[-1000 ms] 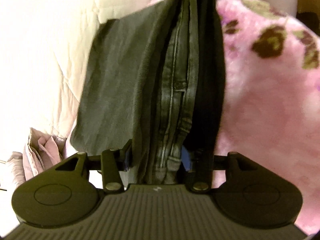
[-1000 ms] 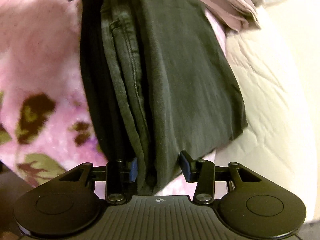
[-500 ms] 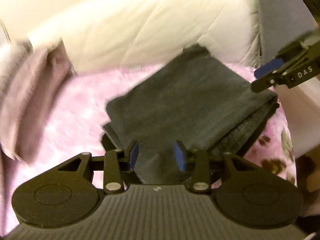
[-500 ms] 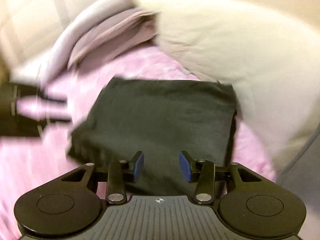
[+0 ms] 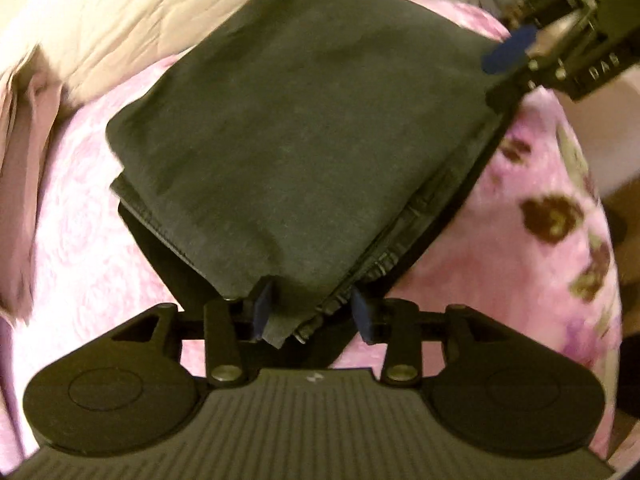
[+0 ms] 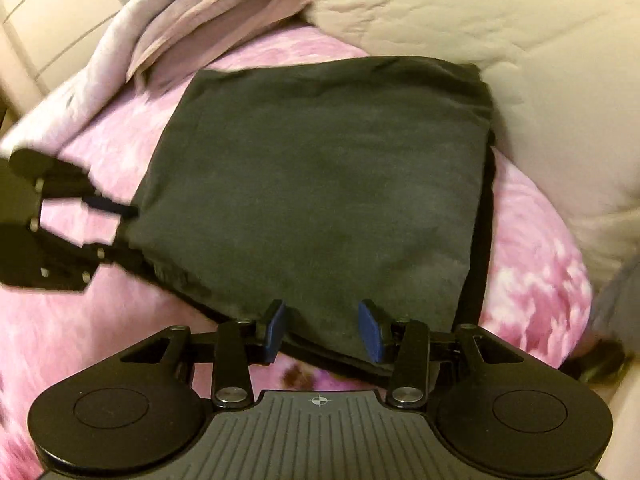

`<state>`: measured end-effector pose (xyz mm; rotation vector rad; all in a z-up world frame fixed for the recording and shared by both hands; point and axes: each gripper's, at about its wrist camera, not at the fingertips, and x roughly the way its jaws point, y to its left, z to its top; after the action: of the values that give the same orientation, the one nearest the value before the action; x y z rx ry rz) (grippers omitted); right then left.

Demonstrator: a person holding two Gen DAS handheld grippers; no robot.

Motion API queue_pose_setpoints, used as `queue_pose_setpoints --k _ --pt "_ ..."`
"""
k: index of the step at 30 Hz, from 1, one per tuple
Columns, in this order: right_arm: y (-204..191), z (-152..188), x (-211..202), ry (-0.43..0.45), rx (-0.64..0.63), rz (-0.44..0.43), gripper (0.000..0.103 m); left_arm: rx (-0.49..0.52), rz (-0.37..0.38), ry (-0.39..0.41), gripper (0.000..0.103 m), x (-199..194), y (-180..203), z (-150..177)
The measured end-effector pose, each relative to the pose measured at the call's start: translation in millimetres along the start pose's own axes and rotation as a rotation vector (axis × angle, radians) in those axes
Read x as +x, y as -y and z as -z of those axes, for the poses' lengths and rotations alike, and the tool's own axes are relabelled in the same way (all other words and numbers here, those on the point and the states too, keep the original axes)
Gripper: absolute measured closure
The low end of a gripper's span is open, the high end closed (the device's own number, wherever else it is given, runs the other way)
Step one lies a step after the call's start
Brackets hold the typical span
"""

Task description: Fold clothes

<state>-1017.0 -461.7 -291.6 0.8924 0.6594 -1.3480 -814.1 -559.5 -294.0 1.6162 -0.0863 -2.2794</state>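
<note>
Nearest the lens in the left wrist view, the left gripper [image 5: 310, 314] sits at one corner of the folded stack of dark grey and black clothes [image 5: 296, 128]: that corner pokes in between its blue pads [image 5: 262, 312], the grey top sheet brushing the left-hand pad while the right-hand pad stands clear of the denim seams, and the jaws are opening, so the cloth is let go rather than gripped. In its own view the right gripper [image 6: 323, 330] straddles the near edge of the same stack [image 6: 320, 184] with both pads apart and the cloth lying loose between them, released too. The stack lies flat on the fluffy pink blanket with dark flower prints [image 5: 520, 240], spreading away from both grippers, its visible layered edges running from the left gripper's corner toward the right gripper [image 5: 520, 50], which meets the stack at the far right corner of the left view. I judge the fold done and the stack set down; what comes next turns on both tools backing straight off the cloth without dragging the loose corner. Beyond the stack, touching its far edge, rises the cream quilted duvet [image 6: 480, 20], and to the far left of the stack lies a crumpled mauve fabric [image 6: 208, 20].
</note>
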Motion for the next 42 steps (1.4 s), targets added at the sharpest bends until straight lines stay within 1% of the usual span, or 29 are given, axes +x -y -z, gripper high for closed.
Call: queue_pose_setpoints --k 1,2,4,6,8,11,12,13,15,16,17,18,21,24,25,28,30,32,33,34,37,39,41,42 --pt "0 -2 1 -0.008 -0.001 0.001 0.059 -0.015 0.005 -0.006 0.067 0 -2 -2" --pt "3 -3 0 -0.014 0.026 -0.007 0.059 -0.046 0.017 -0.009 0.067 -2 -6 -2" --pt "10 -3 -4 -0.021 0.1 -0.023 0.059 -0.121 0.045 -0.009 0.067 -6 -16 -3" --pt "18 -1 -8 -0.021 0.188 -0.034 0.059 -0.157 0.053 -0.013 0.067 -11 -19 -2" --pt "17 -1 -11 -0.043 0.232 -0.024 0.059 -0.2 0.06 -0.028 0.066 -19 -22 0" --pt "6 6 -25 -0.091 0.235 0.012 0.059 -0.392 0.107 -0.06 0.068 -34 -34 11" --pt "2 10 -29 -0.099 0.237 0.019 0.059 -0.468 0.111 -0.044 0.067 -42 -36 17" --pt "-3 15 -34 -0.1 0.245 0.024 0.057 -0.544 0.114 -0.028 0.065 -50 -37 23" --pt "-10 27 -40 -0.11 0.272 0.038 0.043 -0.651 0.097 -0.018 0.05 -60 -33 33" --pt "-12 32 -42 -0.113 0.289 0.041 0.03 -0.691 0.092 -0.015 0.047 -63 -29 36" --pt "-14 37 -44 -0.116 0.306 0.041 0.026 -0.731 0.088 -0.012 0.043 -66 -25 40" --pt "-16 42 -46 -0.118 0.324 0.042 0.025 -0.77 0.084 -0.008 0.039 -69 -22 44" --pt "-23 50 -51 -0.137 0.351 0.04 0.025 -0.878 0.081 -0.001 0.037 -79 -11 54" --pt "-32 51 -62 -0.12 0.352 0.044 0.025 -0.94 0.132 0.008 0.035 -89 -3 64" --pt "-36 52 -69 -0.103 0.356 0.052 0.025 -0.957 0.149 0.013 0.034 -93 -1 68" --pt "-51 56 -93 -0.059 0.375 0.086 0.025 -0.957 0.151 0.03 0.028 -111 9 78" --pt "-64 60 -111 -0.037 0.385 0.122 0.025 -0.889 0.169 0.048 0.025 -124 17 83" --pt "-82 63 -131 -0.004 0.379 0.198 0.025 -0.82 0.14 0.076 0.023 -141 25 85" --pt "-90 64 -140 0.013 0.379 0.215 0.025 -0.814 0.119 0.092 0.021 -151 28 88" --pt "-98 66 -150 0.03 0.383 0.22 0.025 -0.807 0.099 0.107 0.02 -161 31 90" --pt "-125 70 -175 0.071 0.385 0.23 0.025 -0.776 0.07 0.142 0.017 -193 39 97" --pt "-147 73 -191 0.09 0.366 0.278 0.025 -0.748 0.013 0.126 0.015 -210 46 98" --pt "-164 77 -205 0.126 0.379 0.319 0.025 -0.74 -0.01 0.132 0.014 -225 56 101" --pt "-170 80 -213 0.146 0.403 0.32 0.025 -0.736 -0.019 0.135 0.014 -233 61 103"
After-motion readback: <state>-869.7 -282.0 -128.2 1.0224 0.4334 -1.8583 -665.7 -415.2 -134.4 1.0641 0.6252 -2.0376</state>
